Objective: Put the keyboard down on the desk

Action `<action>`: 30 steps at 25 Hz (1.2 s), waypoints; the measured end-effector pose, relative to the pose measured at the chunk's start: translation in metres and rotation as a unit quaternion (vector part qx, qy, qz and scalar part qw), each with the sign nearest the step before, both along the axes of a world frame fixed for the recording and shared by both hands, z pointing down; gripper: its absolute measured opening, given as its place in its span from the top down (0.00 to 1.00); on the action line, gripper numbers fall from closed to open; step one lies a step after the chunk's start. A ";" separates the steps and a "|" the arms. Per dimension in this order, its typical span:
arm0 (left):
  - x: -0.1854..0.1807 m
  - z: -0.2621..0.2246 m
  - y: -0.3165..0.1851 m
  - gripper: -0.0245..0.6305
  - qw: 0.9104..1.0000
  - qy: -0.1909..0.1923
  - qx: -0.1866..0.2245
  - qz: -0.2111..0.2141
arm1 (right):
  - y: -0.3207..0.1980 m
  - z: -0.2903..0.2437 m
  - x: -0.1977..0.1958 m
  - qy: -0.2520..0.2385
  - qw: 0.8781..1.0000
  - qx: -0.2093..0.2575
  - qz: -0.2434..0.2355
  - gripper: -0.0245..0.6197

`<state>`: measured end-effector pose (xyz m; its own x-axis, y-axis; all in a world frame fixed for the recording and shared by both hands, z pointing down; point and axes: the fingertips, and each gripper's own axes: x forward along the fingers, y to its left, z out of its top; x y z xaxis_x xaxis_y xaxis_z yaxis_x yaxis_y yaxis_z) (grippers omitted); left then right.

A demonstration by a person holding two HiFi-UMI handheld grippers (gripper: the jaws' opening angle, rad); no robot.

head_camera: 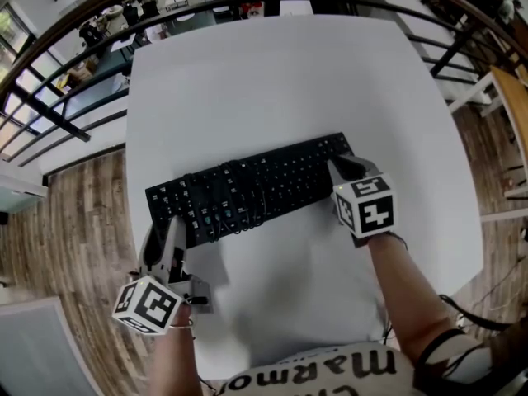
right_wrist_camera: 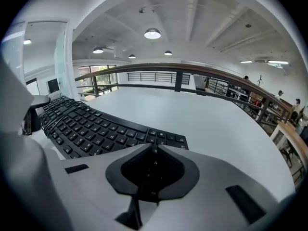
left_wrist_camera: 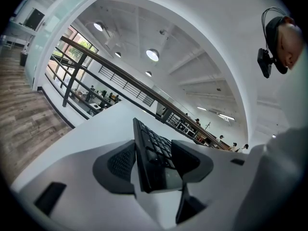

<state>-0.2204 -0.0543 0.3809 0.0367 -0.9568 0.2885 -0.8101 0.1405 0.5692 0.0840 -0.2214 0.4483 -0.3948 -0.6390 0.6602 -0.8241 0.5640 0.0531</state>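
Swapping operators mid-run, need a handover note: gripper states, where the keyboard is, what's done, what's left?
Left gripper: clamped on the left end of the keyboard, one jaw on the keys, one underneath.
Right gripper: jaws together at the keyboard's right end, nothing visible between them.
Keyboard: appears to lie flat on the white desk, set at a slant, with its cable bunched over the keys.
Done: keyboard looks set down.
Left: probably just open the left gripper and draw both clear. Check first that the left end is seated.

A brown-topped railing (right_wrist_camera: 192, 70) curves past the wood-plank floor (head_camera: 74, 213); round lamps (right_wrist_camera: 152, 33) glow overhead.
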 end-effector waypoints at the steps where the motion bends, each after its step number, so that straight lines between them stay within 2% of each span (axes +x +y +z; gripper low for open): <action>1: 0.000 0.000 0.000 0.61 1.000 0.001 0.001 -0.001 | 0.000 0.000 -0.001 -0.001 1.000 -0.005 -0.002 0.88; 6: 0.001 -0.001 0.000 0.63 1.000 -0.002 0.005 -0.001 | -0.001 0.004 0.000 -0.016 0.999 -0.037 0.012 0.90; 9: 0.002 -0.004 -0.001 0.64 1.000 0.003 0.014 0.001 | -0.004 -0.003 -0.001 -0.026 0.999 -0.023 0.022 0.90; 14: -0.001 0.000 0.000 0.65 1.000 0.000 -0.001 -0.004 | 0.008 -0.017 -0.006 -0.075 0.997 -0.018 0.021 0.90; 21: 0.001 0.011 0.003 0.66 1.000 0.021 -0.015 -0.013 | 0.043 -0.032 0.016 -0.144 0.988 -0.030 0.046 0.90; 26: 0.000 0.021 0.010 0.66 0.999 0.028 -0.019 -0.019 | 0.063 -0.040 0.016 -0.149 0.987 -0.034 0.039 0.90; 30: 0.007 0.030 0.012 0.66 0.998 0.049 -0.024 -0.016 | 0.073 -0.051 0.017 -0.144 0.989 -0.027 0.030 0.90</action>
<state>-0.2131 -0.0424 0.4113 0.0363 -0.9431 0.3304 -0.7459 0.1945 0.6371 0.1011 -0.1483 0.3968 -0.5334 -0.6336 0.5604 -0.8330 0.5087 -0.2177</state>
